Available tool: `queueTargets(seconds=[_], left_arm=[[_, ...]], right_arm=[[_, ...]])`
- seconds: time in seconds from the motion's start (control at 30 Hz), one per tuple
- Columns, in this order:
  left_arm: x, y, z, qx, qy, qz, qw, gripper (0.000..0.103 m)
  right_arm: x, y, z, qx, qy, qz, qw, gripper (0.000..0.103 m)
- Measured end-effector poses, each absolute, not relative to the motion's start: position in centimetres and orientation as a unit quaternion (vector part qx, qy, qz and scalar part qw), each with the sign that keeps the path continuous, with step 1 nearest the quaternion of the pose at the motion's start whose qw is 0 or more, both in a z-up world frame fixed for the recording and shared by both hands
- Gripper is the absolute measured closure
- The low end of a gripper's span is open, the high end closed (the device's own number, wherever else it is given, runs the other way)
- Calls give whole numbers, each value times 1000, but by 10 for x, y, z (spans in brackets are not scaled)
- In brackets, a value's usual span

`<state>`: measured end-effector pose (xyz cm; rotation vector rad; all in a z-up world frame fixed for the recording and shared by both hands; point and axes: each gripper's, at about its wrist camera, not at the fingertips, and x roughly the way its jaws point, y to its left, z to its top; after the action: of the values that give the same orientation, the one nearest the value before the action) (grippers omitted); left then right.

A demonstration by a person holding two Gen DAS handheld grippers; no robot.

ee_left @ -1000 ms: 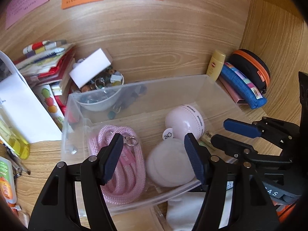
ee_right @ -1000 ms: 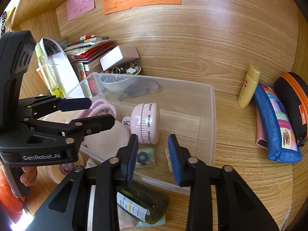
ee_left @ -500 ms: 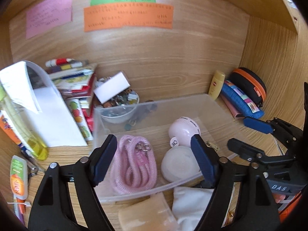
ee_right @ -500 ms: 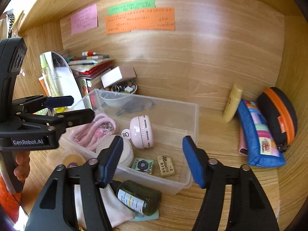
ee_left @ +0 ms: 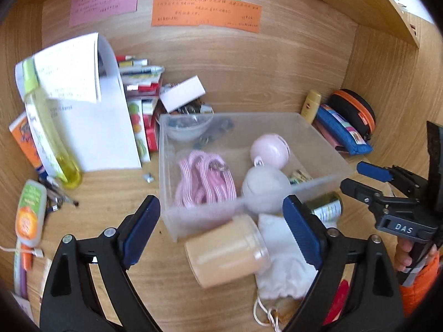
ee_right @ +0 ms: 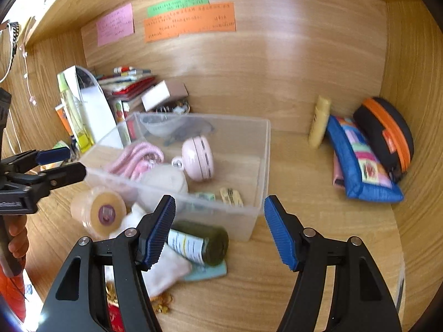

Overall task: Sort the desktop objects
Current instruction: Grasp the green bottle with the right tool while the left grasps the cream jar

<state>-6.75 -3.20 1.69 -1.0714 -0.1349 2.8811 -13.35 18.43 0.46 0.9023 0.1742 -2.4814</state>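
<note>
Clear plastic bin [ee_left: 313, 130]: a rectangular, see-through box standing on the wooden desk [ee_right: 318, 262], close to the back wall; its walls are frosted enough to blur what lies behind them.
Bin contents: a coiled pink cord [ee_left: 203, 179] on the left side, a round pale pink gadget [ee_right: 198, 157] near the middle, a white round pad [ee_left: 263, 185] at the front wall, and two small flat packets [ee_right: 231, 195] toward the right front corner.
In front of the bin: a tan, translucent jar [ee_left: 227, 251] lying on its side, a dark green bottle [ee_right: 199, 242] with a white label also on its side, and a white cloth pouch [ee_left: 285, 265] beneath and between them.
Right of the bin: a yellow tube [ee_right: 319, 121], a blue patterned pouch [ee_right: 360, 163] and a black case with an orange zip [ee_right: 387, 132], leaning together against the side wall, well apart from the bin.
Left of the bin: a stack of books [ee_left: 144, 83], white paper sheets [ee_left: 91, 121] and a tall yellow-green bottle [ee_left: 47, 130].
Left gripper [ee_left: 221, 232]: jaws spread wide and just been opening; the jar lies between them in the view, untouched by the pads.
Right gripper [ee_right: 218, 229]: jaws apart after opening, gripping nothing, above the green bottle and the bin's front corner.
</note>
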Motion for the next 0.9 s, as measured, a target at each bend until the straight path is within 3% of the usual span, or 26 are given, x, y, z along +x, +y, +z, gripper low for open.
queueTargets(seconds=[0.67, 0.9], left_arm=[[-75, -31, -38, -408, -65, 908, 60, 12], [-83, -41, -49, -432, -112, 891, 76, 12]], right_arm=[[-133, 154, -39, 391, 92, -881, 251, 40], [-135, 152, -43, 389, 91, -885, 240, 40]])
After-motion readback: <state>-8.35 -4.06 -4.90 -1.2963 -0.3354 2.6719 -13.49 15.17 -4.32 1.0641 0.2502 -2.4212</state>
